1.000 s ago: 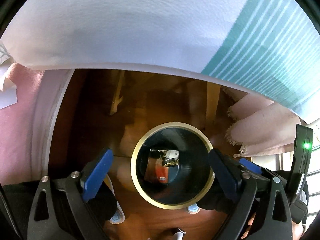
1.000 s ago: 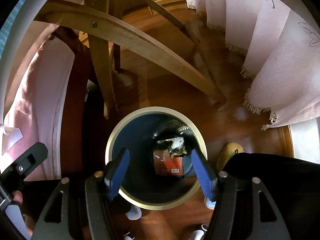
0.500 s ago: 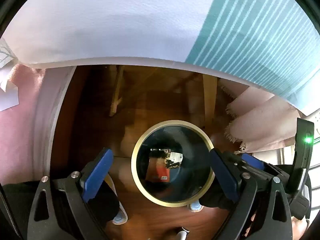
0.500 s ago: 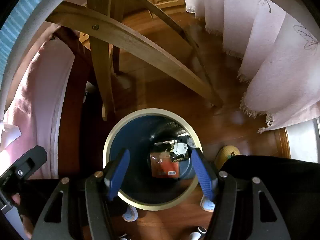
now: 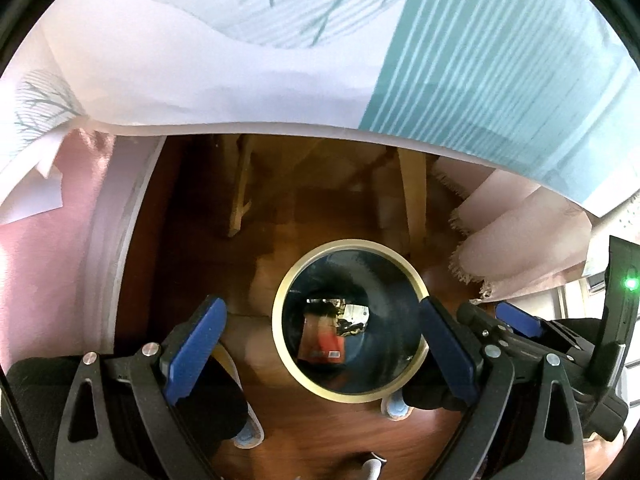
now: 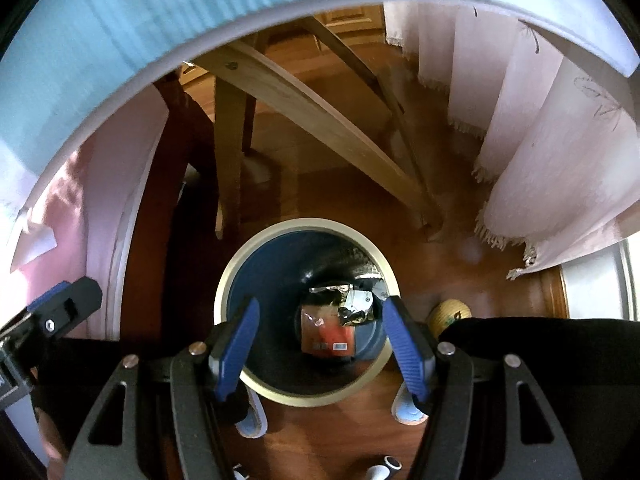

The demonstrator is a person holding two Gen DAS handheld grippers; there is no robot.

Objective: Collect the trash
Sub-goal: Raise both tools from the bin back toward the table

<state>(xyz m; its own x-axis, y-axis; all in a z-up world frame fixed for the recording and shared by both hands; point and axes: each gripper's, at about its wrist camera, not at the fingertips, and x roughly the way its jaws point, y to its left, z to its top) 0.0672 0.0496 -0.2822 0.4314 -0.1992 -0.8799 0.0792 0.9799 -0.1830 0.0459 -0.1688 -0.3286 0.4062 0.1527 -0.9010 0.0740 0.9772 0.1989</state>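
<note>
both the left gripper and the right gripper hang with fingers spread and nothing between them, pointing down over the bin. an orange wrapper lies flat at the bin's bottom, its long axis toward the near rim, crumpled foil beside it. the bin stands upright on the wood floor under a table.

Reddish-brown wood floor w/ glossy finish; pale wooden legs cross above it. Pink wall at left, fringed pale curtains at right. Counter w/ white-and-teal striped cloth overhangs the top.
</note>
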